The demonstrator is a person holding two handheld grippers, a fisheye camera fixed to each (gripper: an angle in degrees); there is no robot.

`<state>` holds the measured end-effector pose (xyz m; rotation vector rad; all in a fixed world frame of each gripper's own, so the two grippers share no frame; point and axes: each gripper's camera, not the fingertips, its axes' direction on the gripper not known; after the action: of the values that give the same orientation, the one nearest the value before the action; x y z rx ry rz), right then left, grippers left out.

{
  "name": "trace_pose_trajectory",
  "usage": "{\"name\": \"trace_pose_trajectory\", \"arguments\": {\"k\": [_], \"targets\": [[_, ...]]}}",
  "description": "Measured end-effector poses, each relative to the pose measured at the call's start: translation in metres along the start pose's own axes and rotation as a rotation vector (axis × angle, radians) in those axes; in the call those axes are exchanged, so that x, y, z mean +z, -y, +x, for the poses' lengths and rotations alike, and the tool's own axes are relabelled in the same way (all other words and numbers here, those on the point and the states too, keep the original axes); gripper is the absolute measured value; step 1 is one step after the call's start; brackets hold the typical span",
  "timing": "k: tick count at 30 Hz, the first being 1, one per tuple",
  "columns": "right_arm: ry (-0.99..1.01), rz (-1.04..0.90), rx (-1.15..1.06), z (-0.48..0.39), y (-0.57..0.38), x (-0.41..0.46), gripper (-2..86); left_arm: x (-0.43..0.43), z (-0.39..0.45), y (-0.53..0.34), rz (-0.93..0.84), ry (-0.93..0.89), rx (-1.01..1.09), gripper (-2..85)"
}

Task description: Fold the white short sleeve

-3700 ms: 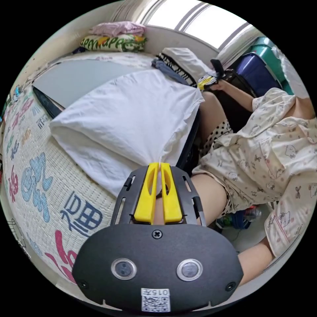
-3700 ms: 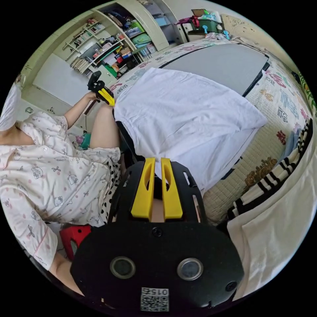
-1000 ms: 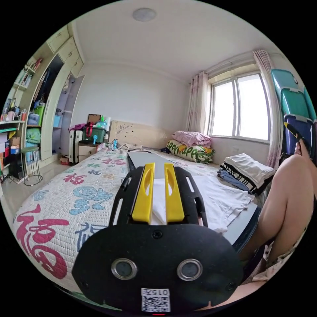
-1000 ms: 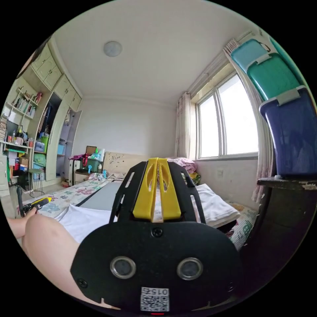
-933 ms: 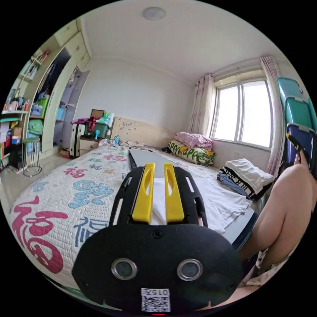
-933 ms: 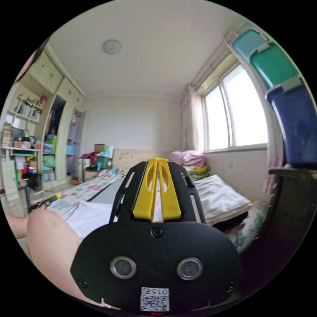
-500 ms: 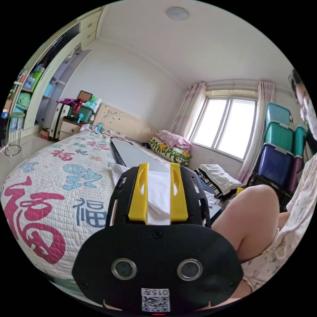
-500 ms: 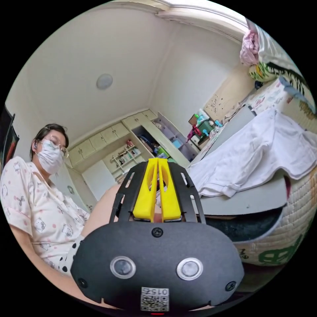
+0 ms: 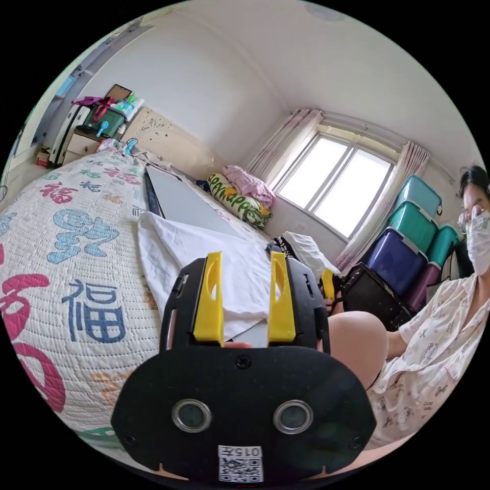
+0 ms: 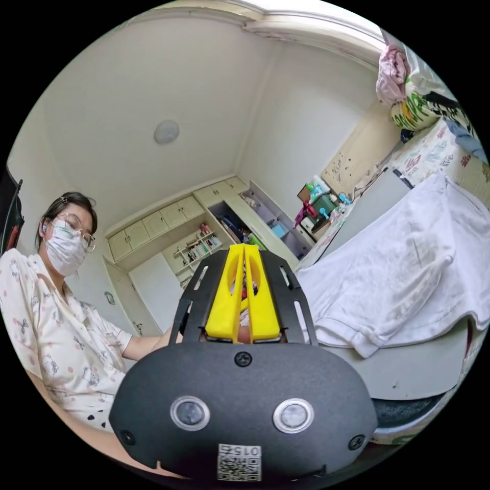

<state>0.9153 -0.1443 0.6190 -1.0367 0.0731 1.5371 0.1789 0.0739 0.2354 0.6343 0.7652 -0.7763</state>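
Left gripper view, white short sleeve (image 9: 214, 255) spread on grey board (image 9: 178, 201) laid over patterned bed (image 9: 76, 265), left gripper (image 9: 245, 293) held wide apart, empty, right gripper (image 10: 244, 291) pressed closed, nothing gripped.

Bright, even daylight enters through a large overexposed window (image 9: 337, 189) beyond the jaws. Shadows are soft. Both fisheye views curve strongly at their black circular edges; focus stays sharp.
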Motion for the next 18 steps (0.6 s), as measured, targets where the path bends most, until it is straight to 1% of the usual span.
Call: {"name": "trace_pose_trajectory", "arguments": {"k": [1, 4, 7, 9, 10, 12, 15, 18], "targets": [[-0.019, 0.015, -0.01, -0.005, 0.014, -0.005, -1.0, 0.005, -0.002, 0.0, -0.002, -0.008, -0.006, 13.6], [0.007, 0.098, 0.085, 0.002, 0.047, -0.023, -1.0, 0.034, -0.012, -0.001, -0.035, -0.031, -0.009, 13.7], [-0.026, 0.101, 0.093, -0.004, 0.074, -0.033, -1.0, 0.078, -0.019, -0.001, -0.139, -0.034, 0.011, 13.6], [-0.032, 0.099, 0.093, -0.009, 0.091, -0.037, -1.0, 0.094, -0.02, 0.0, -0.168, -0.08, 0.02, 13.5], [-0.033, 0.094, 0.094, -0.012, 0.103, -0.039, -1.0, 0.096, -0.019, 0.001, -0.159, -0.1, 0.027, 13.4], [-0.036, 0.079, 0.088, -0.016, 0.12, -0.041, -1.0, 0.093, -0.016, 0.002, -0.08, -0.148, 0.056, 13.0], [-0.035, 0.068, 0.101, -0.019, 0.148, -0.048, -1.0, 0.095, -0.017, -0.001, -0.073, -0.122, 0.091, 12.0], [-0.011, 0.127, 0.158, -0.015, 0.168, -0.069, -1.0, 0.084, -0.03, -0.007, -0.026, -0.124, 0.067, 11.4]]}}
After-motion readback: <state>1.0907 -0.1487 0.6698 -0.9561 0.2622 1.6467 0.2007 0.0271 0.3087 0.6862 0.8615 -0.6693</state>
